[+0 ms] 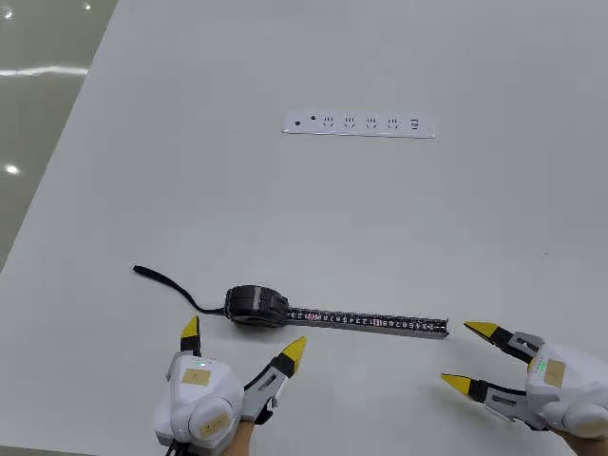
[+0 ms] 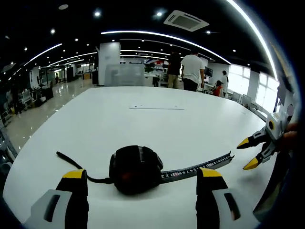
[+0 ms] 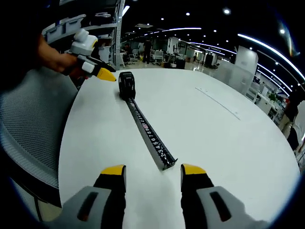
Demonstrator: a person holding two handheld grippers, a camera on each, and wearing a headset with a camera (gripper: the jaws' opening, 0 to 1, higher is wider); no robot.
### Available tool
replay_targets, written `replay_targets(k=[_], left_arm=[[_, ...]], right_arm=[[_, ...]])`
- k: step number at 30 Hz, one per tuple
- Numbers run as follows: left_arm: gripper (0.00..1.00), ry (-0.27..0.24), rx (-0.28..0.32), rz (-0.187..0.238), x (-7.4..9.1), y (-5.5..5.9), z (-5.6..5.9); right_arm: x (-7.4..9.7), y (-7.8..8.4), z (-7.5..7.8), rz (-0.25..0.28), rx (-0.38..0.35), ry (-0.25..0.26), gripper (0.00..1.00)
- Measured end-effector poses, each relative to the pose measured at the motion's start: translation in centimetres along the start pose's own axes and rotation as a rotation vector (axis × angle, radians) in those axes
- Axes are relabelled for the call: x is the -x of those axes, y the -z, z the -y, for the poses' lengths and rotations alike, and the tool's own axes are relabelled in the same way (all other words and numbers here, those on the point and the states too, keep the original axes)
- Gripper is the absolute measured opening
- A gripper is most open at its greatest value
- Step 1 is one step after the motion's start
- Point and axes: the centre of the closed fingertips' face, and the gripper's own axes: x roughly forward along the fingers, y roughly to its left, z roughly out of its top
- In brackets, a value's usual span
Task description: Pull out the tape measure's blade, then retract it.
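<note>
**benchrat:** What are the grippers up to?

**tapefan:** Both are wide open and holding nothing. The left gripper [image 1: 244, 334] has its yellow-tipped jaws spread. The tape measure [image 1: 255, 305] lies just ahead of them, roughly centred on the gap and not touching. The right gripper [image 1: 465, 355] is spread too, with the hooked end of the blade [image 1: 370, 323] just ahead of its jaws, a small gap between.

**benchrat:** So the blade's out?

**tapefan:** Yep, it's flat on the table [image 1: 285, 209], running straight from the tape measure toward the right gripper. A black strap [image 1: 166, 285] trails off the opposite side, out past the left gripper's outer jaw.

**benchrat:** Room to move?

**tapefan:** Loads. Ahead of both grippers it's bare white top up to a white power strip [image 1: 359, 123], well apart from everything. Far out beyond the left gripper the table edge runs off at a slant, with shiny floor [image 1: 38, 95] past it. The near edge is close behind the left gripper, and there's a mesh chair [image 3: 28, 133] there.

**benchrat:** Any writing?

**tapefan:** There are scale numbers along the blade, too small to read for sure. Markings on the tape measure and the power strip are too small or dark to make out.
</note>
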Motion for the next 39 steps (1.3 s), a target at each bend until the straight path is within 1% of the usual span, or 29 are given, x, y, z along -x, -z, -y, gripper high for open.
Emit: replay_targets(k=[2, 6, 11, 13, 18, 23, 29, 34, 36, 37, 39], left_arm=[[0.91, -0.006, 0.002, -0.005, -0.4, 0.1, -0.1], [0.89, -0.017, 0.006, -0.014, -1.1, 0.2, -0.3], [0.86, -0.024, 0.015, -0.026, -2.0, 0.1, -0.4], [0.85, -0.028, 0.017, -0.031, -2.4, 0.3, -0.5], [0.83, -0.038, 0.026, -0.04, -2.9, 0.4, -0.6], [0.81, -0.051, 0.026, -0.053, -3.4, 0.8, -0.8], [0.79, -0.06, 0.028, -0.065, -4.0, 0.9, -0.9], [0.77, -0.062, 0.031, -0.076, -4.6, 1.0, -0.8], [0.77, -0.065, 0.037, -0.078, -4.8, 1.0, -0.8], [0.77, -0.065, 0.039, -0.08, -4.9, 1.0, -0.8], [0.77, -0.067, 0.038, -0.085, -5.1, 1.1, -0.8]], right_arm=[[-0.3, 0.0, 0.2, 0.0, 0.014, -0.02, 0.43], [-0.8, 0.0, 0.8, -0.007, 0.036, -0.037, 0.38], [-1.6, -0.1, 1.6, -0.01, 0.057, -0.072, 0.34], [-1.9, 0.0, 1.8, -0.019, 0.071, -0.086, 0.31], [-2.5, 0.2, 1.8, -0.04, 0.102, -0.131, 0.26], [-3.1, 0.3, 2.0, -0.05, 0.112, -0.168, 0.21], [-3.6, 0.6, 2.3, -0.054, 0.096, -0.193, 0.15], [-3.9, 0.8, 2.0, -0.062, 0.083, -0.219, 0.15], [-4.0, 1.0, 2.0, -0.069, 0.072, -0.226, 0.15], [-4.0, 1.3, 1.9, -0.08, 0.078, -0.23, 0.15], [-4.0, 1.1, 1.9, -0.069, 0.065, -0.236, 0.14]])
